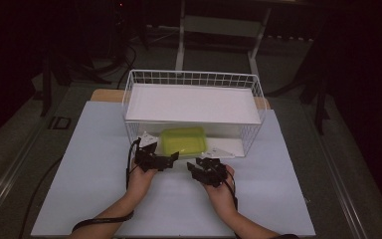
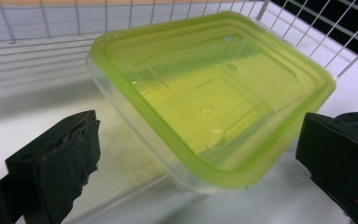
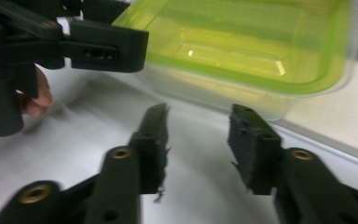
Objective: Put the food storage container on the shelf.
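Two tongs sit side by side at the near edge of the basket [image 1: 129,94], and the green box [image 1: 183,140] lies just past them, a little farther away. The box rests on the low floor of the basket, under the white shelf [image 1: 191,103], at the open near side. Its long side runs left to right.

The left tongs [image 1: 165,160] point to the right and a bit forward, at the near left corner of the box. In the left gripper view the box [image 2: 214,98] lies between the two jaws, and the jaws stand wide apart, one on each side. They do not touch it, and they hold nothing. The near corner of the lid pokes toward the camera.

The right tongs [image 1: 197,168] are on the bench [image 1: 94,164], just near the box's middle. In the right gripper view the right tongs [image 3: 198,140] are part open and empty, and the box [image 3: 256,42] is up ahead of them, close but apart. The left tongs [image 3: 107,46] show there too, right beside the box rim.

The left tongs are nearer to the box. I think they need only a short push forward so the jaws come around the corner, and then they can close. The wire wall is close on the left, so the move should stay straight.
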### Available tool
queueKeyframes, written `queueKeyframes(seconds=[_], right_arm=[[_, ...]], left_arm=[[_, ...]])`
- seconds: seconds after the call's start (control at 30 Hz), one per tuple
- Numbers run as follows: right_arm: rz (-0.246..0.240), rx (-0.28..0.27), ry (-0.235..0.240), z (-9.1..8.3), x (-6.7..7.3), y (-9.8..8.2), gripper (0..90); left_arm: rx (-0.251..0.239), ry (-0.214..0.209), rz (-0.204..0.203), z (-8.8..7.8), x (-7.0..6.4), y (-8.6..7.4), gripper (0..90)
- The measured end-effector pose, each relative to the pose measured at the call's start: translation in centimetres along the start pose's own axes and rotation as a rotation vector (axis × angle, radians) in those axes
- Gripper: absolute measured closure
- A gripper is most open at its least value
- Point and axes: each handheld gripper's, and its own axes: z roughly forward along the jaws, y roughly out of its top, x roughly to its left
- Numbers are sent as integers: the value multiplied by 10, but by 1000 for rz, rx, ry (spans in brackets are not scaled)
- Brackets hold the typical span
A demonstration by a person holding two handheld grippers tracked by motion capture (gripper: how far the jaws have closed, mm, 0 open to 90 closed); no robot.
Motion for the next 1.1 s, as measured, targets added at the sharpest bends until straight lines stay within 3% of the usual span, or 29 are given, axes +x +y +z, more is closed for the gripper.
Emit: queueKeyframes(seconds=[0.2, 0.23, 0.3, 0.53, 0.77, 0.87, 1.1], right_arm=[[-17, 26, -7, 9, 3, -1, 790], [-28, 29, -9, 11, 4, 0, 864], [-32, 30, -8, 13, 6, 2, 899], [-46, 25, -14, 22, 11, 5, 900], [-18, 16, -31, 32, 7, 10, 899], [-21, 7, -42, 35, 5, 13, 899], [-23, -15, -65, 42, 4, 20, 891]], left_arm=[[-3, 16, 55, -10, -8, -4, 5], [-3, 18, 60, -12, -9, -5, 5], [-9, 16, 56, -17, -9, -6, 5], [1, 0, 63, -29, -11, -13, 5], [11, -12, 66, -41, -14, -24, 5], [-8, -11, 82, -46, -16, -29, 5], [-46, -15, 69, -49, -13, -31, 5]])
